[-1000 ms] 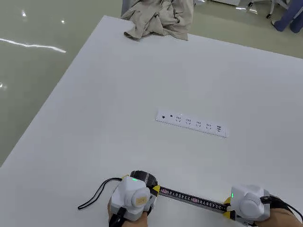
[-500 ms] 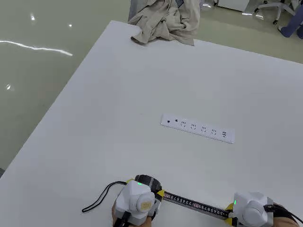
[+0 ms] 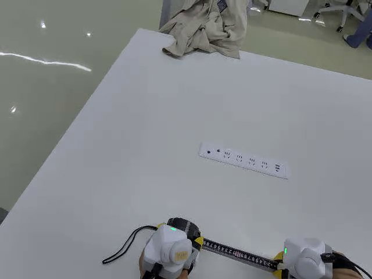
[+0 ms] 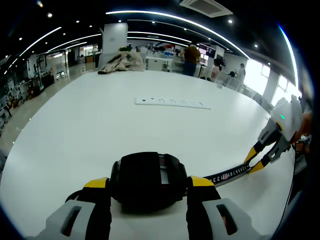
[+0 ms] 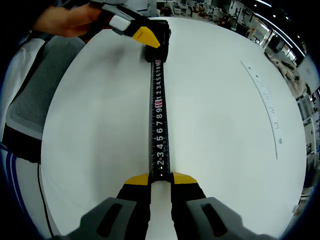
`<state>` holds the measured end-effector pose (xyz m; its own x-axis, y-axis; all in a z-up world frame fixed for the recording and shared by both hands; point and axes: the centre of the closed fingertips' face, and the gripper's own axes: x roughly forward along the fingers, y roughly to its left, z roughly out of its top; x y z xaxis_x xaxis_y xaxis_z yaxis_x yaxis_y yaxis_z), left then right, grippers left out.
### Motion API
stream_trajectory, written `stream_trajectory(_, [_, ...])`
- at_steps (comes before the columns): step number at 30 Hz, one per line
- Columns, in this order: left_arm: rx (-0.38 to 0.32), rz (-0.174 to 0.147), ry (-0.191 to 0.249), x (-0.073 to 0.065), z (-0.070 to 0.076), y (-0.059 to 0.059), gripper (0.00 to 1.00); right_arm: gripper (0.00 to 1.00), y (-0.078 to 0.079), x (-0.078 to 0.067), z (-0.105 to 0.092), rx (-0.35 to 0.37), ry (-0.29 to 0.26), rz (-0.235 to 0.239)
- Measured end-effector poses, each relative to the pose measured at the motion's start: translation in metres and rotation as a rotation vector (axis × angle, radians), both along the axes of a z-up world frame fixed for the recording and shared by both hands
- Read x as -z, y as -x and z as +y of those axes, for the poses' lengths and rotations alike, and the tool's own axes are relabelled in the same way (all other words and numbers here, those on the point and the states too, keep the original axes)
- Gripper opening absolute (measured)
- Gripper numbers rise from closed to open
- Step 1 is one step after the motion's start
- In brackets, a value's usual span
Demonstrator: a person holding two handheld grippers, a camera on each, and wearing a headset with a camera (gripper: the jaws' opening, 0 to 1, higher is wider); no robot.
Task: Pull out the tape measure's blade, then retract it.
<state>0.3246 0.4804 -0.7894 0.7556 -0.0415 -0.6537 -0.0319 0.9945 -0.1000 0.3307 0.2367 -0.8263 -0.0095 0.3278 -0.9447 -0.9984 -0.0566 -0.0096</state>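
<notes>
Tape measure case (image 4: 145, 175) sits square between the yellow-tipped jaws of your left gripper (image 3: 179, 232), and that gripper is clamped on it from both sides, the black case low on the white table (image 3: 174, 116) near its front edge. Out from the case runs the blade (image 5: 160, 120), black with white numerals and a red block partway along, drawn straight and flat just above the tabletop. Your right gripper (image 5: 161, 179) has the far end of it, both jaws pinched tight together on the blade's tip, so the strip is stretched taut between your two tools. In the right gripper view you can see your left hand (image 5: 70, 20) wrapped around the other gripper at the top, with the case just beyond it. In the head view a thin black wrist strap (image 3: 125, 247) trails off the case to the left, looping loose across the table. Farther up the table, well apart from the tape measure, lies a white power strip (image 3: 243, 160), long side roughly parallel to the blade, sockets facing up. At the far edge of the table a crumpled beige garment (image 3: 203, 26) is heaped in a pile, part of it hanging past the edge.
</notes>
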Motion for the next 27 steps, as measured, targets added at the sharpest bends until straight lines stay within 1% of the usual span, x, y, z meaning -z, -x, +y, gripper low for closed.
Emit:
stream_trajectory(11, [0.0, 0.004, 0.001, 0.001, 0.0, 0.0, 0.58, 0.14, 0.001, -0.001, 0.009, -0.019, -0.003, 0.003])
stream_trajectory(17, [0.001, 0.001, -0.001, 0.0, 0.0, 0.0, 0.58, 0.14, 0.001, 0.001, 0.013, 0.004, -0.011, 0.021])
stream_trajectory(27, [0.003, 0.003, -0.002, 0.0, 0.0, 0.0, 0.58, 0.13, 0.002, 0.0, 0.027, 0.004, -0.023, 0.037])
